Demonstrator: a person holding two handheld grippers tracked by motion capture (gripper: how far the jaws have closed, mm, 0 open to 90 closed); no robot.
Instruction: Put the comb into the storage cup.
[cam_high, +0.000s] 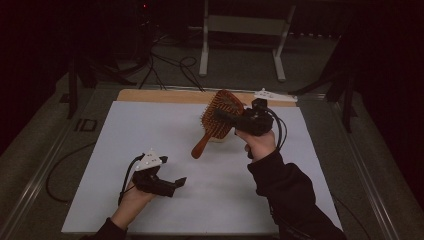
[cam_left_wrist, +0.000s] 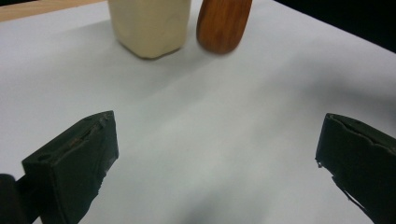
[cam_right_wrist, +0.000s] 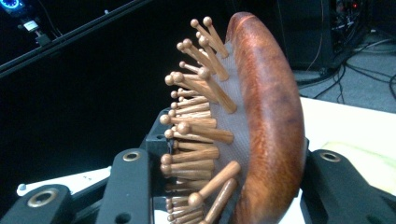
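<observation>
Above the table (cam_high: 150, 125), right gripper (cam_high: 222, 116) fingers pinching wooden hairbrush (cam_high: 216, 120) head, left gripper (cam_high: 181, 182) fingers spread.

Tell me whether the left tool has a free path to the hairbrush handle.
Probably yes. The left tool is open, and bare white mat lies between it and the handle of the hairbrush, which the right tool holds by the head. The cream block stands beside the handle.

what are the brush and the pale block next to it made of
Brush: looks like wood, reddish-brown with visible grain and a smooth, slightly glossy back. Its pins seem wooden too, with rounded tips, set in a grey pad that may be rubber.

Block: cream, matte, with soft rounded edges; possibly soap or wax, I can't tell which.
</observation>
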